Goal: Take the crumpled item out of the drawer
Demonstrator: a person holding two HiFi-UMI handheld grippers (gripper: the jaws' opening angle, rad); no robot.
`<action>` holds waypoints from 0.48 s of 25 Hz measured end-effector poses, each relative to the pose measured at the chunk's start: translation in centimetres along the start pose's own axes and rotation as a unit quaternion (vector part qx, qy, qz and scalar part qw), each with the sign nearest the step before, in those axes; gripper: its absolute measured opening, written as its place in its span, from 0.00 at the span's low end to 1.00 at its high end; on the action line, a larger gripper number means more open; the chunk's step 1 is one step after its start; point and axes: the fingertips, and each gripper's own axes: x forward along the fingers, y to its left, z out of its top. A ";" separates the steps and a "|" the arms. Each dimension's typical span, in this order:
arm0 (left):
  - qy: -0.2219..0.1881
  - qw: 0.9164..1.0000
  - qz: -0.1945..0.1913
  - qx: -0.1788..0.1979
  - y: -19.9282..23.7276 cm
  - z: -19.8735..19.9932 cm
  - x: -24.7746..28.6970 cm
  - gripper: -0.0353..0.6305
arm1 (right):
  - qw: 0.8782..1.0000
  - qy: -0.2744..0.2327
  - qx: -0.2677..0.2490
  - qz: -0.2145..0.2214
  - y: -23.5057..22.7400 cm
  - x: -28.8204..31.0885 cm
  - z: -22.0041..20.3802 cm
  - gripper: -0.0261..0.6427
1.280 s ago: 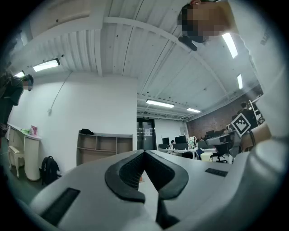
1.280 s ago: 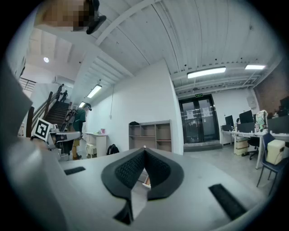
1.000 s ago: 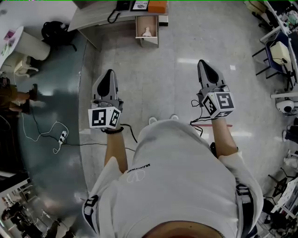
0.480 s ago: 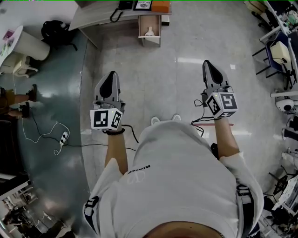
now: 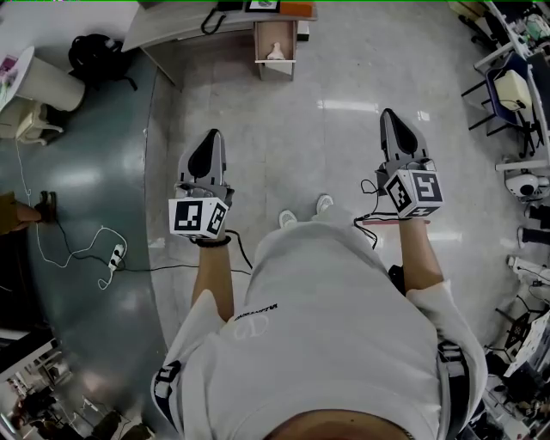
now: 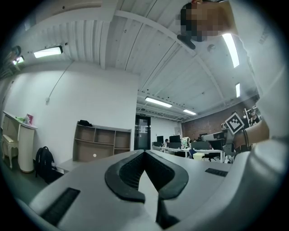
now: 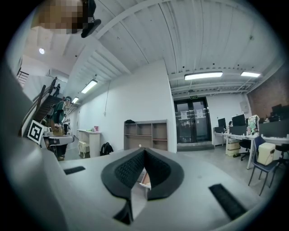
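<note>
An open wooden drawer (image 5: 260,45) sticks out from the desk (image 5: 172,26) at the top middle of the head view. A white crumpled item (image 5: 275,53) lies inside it. Both grippers are held level over the pale floor, well short of the drawer. My left gripper (image 5: 212,137) (image 6: 145,151) has its dark pads meeting at the tips, with nothing between them. My right gripper (image 5: 388,116) (image 7: 145,149) is likewise shut and empty; a sliver of something pale and wooden shows through the gap below its tips.
A black backpack (image 5: 94,56) and a white cabinet (image 5: 47,82) stand at the far left. A cable with a power strip (image 5: 112,256) lies on the floor at left. Chairs and desks (image 5: 511,86) crowd the right edge. Another person's foot (image 5: 21,210) shows at the left edge.
The wearer has stepped forward; both grippers have shifted slightly down and right in view and the drawer sits higher. The other person at the left has moved mostly out of view.
</note>
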 end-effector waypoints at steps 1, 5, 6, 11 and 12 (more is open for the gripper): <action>0.001 1.000 0.000 -0.001 0.1 0.0 0.0 0.05 | 1.000 0.000 -0.002 0.000 0.0 0.0 0.1 0.04; 0.002 1.000 -0.004 -0.002 0.2 0.0 0.4 0.05 | 1.000 -0.004 -0.009 0.000 -0.1 0.4 0.8 0.04; 0.003 1.000 -0.005 -0.001 0.3 -0.1 0.6 0.05 | 1.000 -0.005 -0.011 0.000 -0.1 0.6 0.9 0.04; 0.009 1.000 -0.003 -0.003 0.4 -0.8 1.4 0.05 | 1.000 -0.012 -0.013 0.002 -0.6 1.8 1.1 0.04; 0.009 1.000 -0.002 -0.002 0.4 -0.8 1.8 0.05 | 1.000 -0.012 -0.012 0.003 -0.8 2.1 1.1 0.04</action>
